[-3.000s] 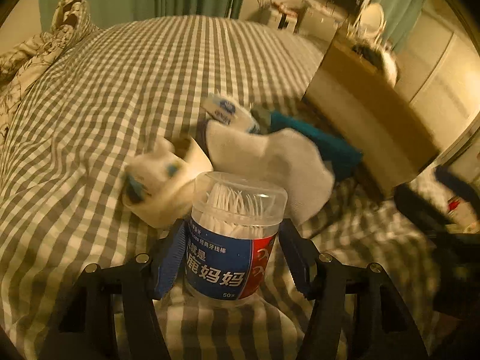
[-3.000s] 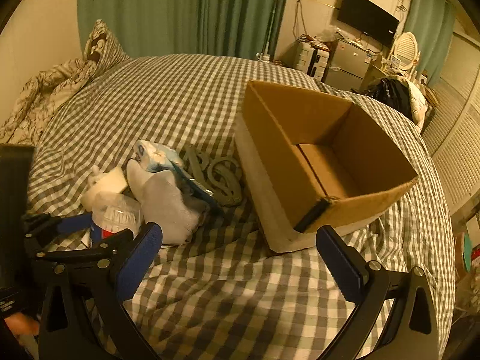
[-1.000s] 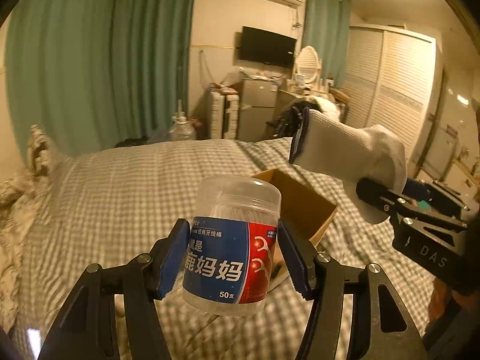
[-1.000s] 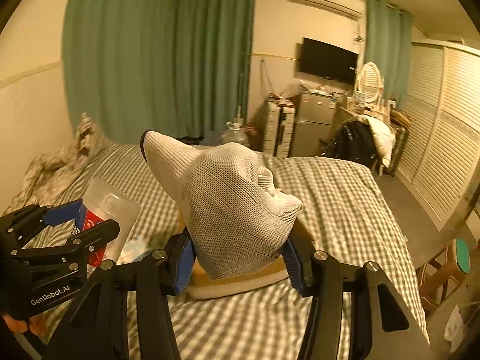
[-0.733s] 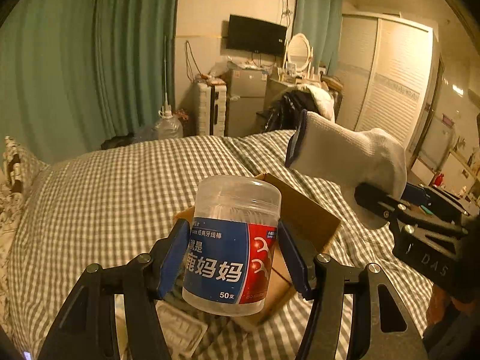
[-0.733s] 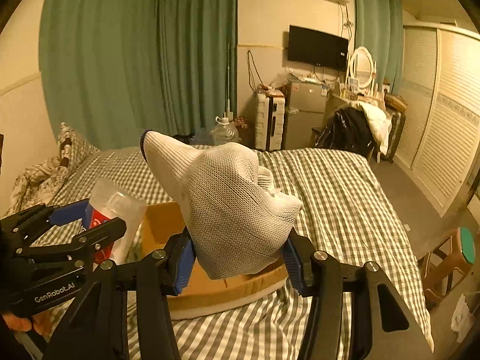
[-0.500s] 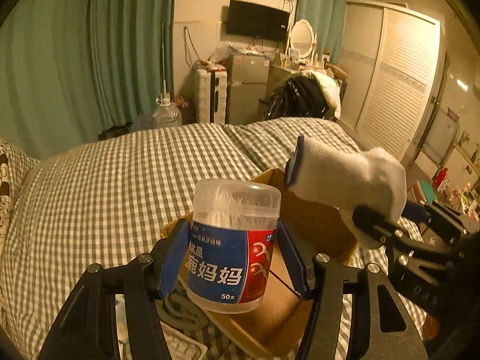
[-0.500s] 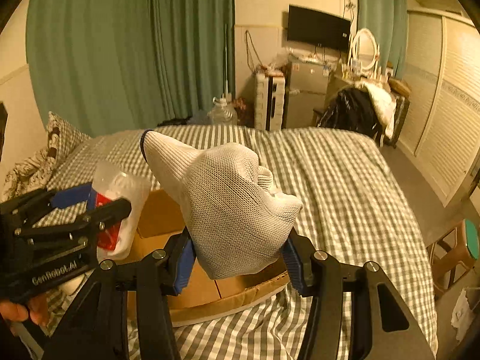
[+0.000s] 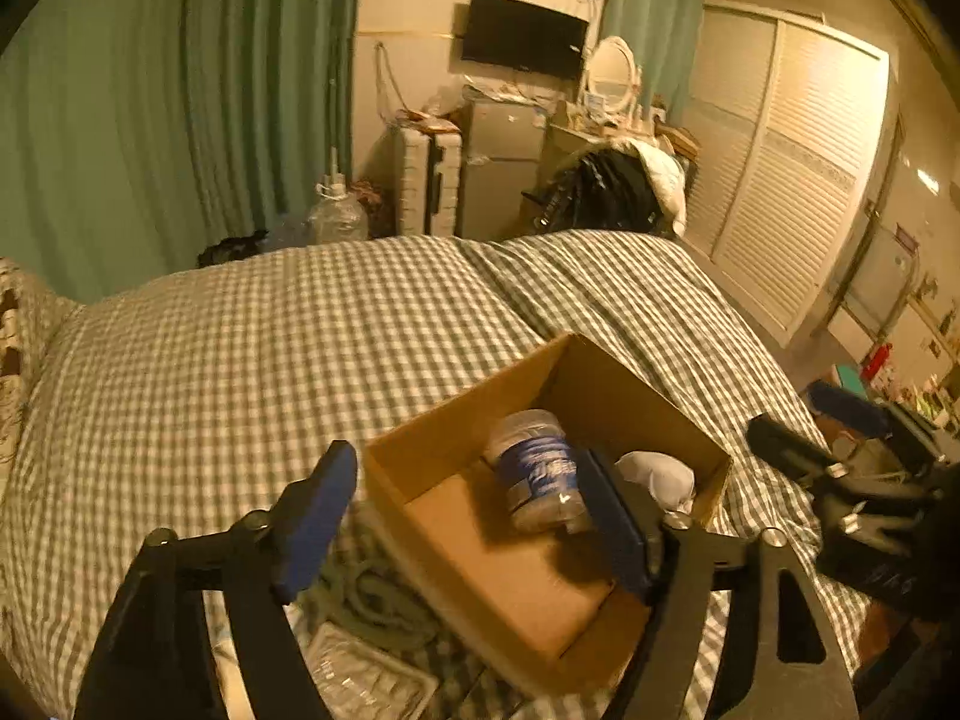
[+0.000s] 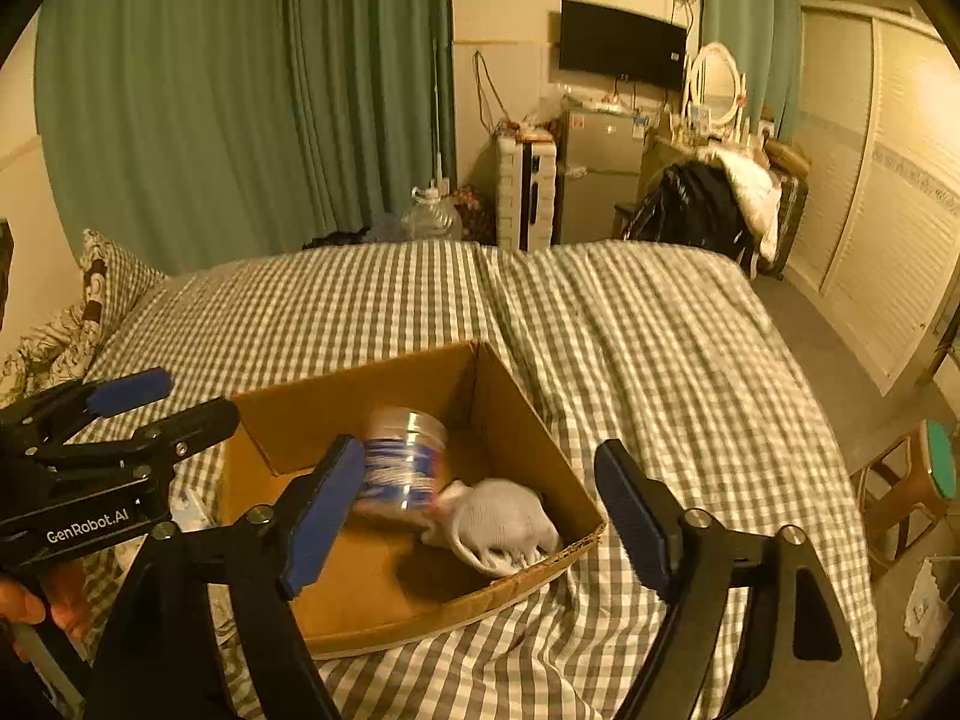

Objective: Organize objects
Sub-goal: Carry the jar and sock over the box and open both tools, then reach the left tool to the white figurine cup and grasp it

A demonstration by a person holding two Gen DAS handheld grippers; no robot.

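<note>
Cardboard box [image 10: 528, 414] on the bed [image 10: 660, 348] holds the tipped jar [image 10: 402, 468] and sock [image 10: 504, 516], both hand-held grippers, left [image 9: 468, 516] and right [image 10: 480, 498], spread empty above; the jar looks blurred, so it may roll against the sock.

Blue-labelled clear jar [image 10: 403, 463] tilted inside cardboard box [image 10: 528, 420], white sock [image 10: 504, 522] beside it
</note>
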